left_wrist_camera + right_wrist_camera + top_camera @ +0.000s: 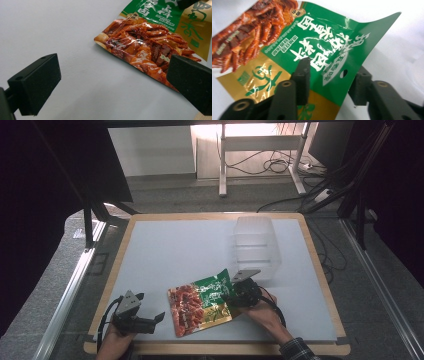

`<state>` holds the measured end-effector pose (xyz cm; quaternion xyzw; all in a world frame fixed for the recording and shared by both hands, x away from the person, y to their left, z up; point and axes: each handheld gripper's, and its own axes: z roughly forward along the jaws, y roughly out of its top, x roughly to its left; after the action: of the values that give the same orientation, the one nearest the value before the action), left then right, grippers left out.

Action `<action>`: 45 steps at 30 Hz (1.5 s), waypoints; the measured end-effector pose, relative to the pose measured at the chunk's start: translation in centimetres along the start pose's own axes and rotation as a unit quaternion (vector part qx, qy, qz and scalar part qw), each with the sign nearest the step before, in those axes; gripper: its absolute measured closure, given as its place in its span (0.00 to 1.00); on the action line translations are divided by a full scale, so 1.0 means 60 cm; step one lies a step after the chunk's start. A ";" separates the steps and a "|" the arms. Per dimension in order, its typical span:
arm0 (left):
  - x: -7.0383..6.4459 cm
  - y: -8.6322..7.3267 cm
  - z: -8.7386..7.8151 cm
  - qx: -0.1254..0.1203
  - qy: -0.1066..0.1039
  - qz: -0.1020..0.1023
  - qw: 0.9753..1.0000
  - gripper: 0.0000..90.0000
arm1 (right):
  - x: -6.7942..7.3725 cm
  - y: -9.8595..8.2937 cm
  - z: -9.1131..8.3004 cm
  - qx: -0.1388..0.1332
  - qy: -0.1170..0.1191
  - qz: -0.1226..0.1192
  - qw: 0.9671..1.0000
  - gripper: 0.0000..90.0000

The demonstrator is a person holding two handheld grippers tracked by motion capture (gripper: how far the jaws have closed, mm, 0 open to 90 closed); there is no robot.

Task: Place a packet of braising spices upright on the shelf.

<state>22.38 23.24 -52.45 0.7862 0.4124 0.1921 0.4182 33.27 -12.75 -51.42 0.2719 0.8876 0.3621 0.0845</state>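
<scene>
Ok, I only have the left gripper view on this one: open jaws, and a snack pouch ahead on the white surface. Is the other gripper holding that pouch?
Observer: Not clamped. In the right gripper view the right gripper has its jaws apart, one on each side of the snack pouch at its green edge.
Operator: Does the pouch lie flat?
Observer: No. In the high view its green corner curls up off the table beside that gripper.
Operator: Anything else on the table?
Observer: A clear plastic container stands just beyond the pouch, toward the far right.
</scene>
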 end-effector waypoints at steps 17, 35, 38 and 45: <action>0.000 0.000 0.000 0.001 0.005 -0.001 1.000 0.00 | 0.018 0.018 0.006 0.012 -0.021 -0.025 0.999 0.99; 0.001 0.000 0.000 0.001 0.006 -0.005 1.000 0.00 | 0.005 0.050 -0.040 -0.024 0.021 0.012 0.999 0.99; 0.001 0.000 0.001 0.001 0.006 -0.005 1.000 0.00 | 0.001 0.057 -0.055 -0.036 0.030 0.020 0.999 0.99; 0.000 0.000 0.001 0.002 0.006 -0.005 1.000 0.00 | 0.000 0.073 -0.077 -0.059 0.047 0.029 0.997 0.99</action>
<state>22.43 23.24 -52.48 0.7836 0.4191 0.1946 0.4152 33.50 -12.97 -45.07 0.2744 0.8595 0.4285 0.0480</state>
